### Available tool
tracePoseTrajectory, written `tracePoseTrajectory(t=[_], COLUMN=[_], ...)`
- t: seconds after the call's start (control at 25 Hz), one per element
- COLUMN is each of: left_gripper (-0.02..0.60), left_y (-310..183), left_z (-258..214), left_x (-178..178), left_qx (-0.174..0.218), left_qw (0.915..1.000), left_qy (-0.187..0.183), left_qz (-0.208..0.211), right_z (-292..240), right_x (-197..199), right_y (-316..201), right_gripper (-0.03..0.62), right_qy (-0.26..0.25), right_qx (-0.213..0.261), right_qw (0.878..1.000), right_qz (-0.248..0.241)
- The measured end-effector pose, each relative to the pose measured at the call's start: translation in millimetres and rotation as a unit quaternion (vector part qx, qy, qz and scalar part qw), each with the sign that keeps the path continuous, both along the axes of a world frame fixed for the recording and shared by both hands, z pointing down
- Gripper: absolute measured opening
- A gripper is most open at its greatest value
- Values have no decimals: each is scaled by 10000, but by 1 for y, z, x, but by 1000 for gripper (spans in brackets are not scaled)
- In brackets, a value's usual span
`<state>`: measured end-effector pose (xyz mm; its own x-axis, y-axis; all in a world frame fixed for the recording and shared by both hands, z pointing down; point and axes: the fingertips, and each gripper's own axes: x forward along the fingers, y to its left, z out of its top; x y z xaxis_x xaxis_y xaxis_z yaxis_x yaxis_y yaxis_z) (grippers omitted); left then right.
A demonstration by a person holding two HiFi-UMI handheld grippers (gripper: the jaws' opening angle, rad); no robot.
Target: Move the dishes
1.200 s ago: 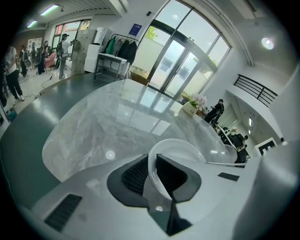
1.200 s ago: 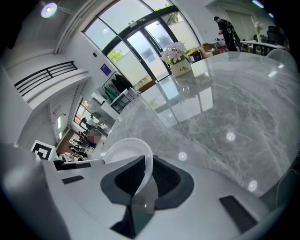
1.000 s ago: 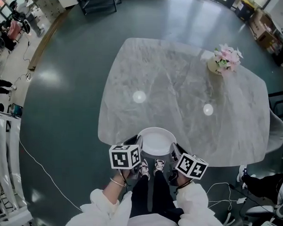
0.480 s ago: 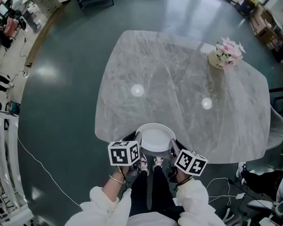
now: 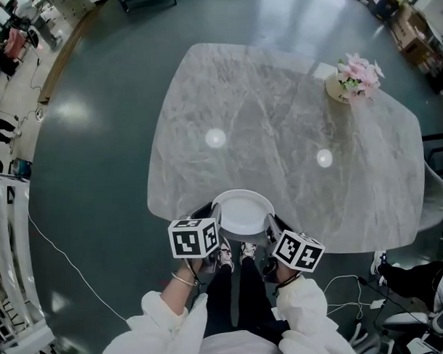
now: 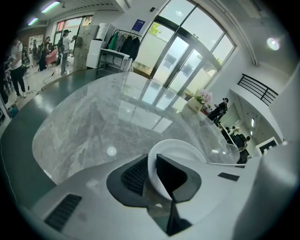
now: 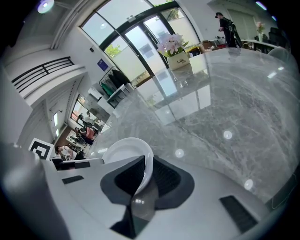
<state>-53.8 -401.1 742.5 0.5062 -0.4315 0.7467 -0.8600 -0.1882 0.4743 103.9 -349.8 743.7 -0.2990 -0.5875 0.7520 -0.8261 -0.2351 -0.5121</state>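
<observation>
A white bowl [image 5: 242, 212] hangs over the near edge of the grey marble table [image 5: 278, 127], held from both sides. My left gripper [image 5: 214, 225] is shut on the bowl's left rim, and my right gripper [image 5: 270, 232] is shut on its right rim. In the left gripper view the bowl [image 6: 180, 152] has its rim pinched between the dark pads [image 6: 136, 176]. The right gripper view shows the same bowl [image 7: 126, 152] clamped at its edge between that gripper's pads [image 7: 164, 180].
A pot of pink flowers [image 5: 354, 79] stands at the table's far right corner. A white chair [image 5: 434, 201] sits at the table's right side. Cables [image 5: 349, 295] lie on the green floor near my feet. People stand far off at the upper left [image 5: 14, 42].
The bowl, held by both grippers, has moved a little forward over the table's near edge. The head view has shifted slightly.
</observation>
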Motion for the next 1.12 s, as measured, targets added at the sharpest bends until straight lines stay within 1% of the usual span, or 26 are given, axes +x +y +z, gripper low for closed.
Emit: tracePoseTrajectory(t=[0.2, 0.36, 0.52, 0.6, 0.8, 1.0, 1.12], left_gripper=[48, 48, 48, 59, 97, 100, 100], left_y=[0, 0, 0, 1, 0, 1, -2], left_z=[1, 0, -2, -4, -12, -38, -60], left_x=[0, 0, -1, -1, -2, -9, -13], left_qx=[-19, -74, -50, -25, 111, 313, 485], left_qw=[10000, 9999, 9998, 9998, 9997, 9989, 9981], left_qy=[-26, 84, 70, 55, -62, -124, -151], left_qz=[-39, -126, -183, -189, -185, -316, -346], right_z=[1, 1, -1, -4, -15, -40, -59], right_x=[-1, 1, 5, 10, 27, 39, 45], right_y=[-1, -1, 0, 1, 2, 3, 3], right_gripper=[106, 114, 130, 139, 140, 135, 114], right_qy=[116, 107, 120, 126, 183, 211, 266], right_qx=[62, 55, 77, 114, 213, 335, 404], right_qw=[9999, 9999, 9999, 9998, 9994, 9988, 9984], right_qz=[-79, -52, 0, 67, 211, 279, 282])
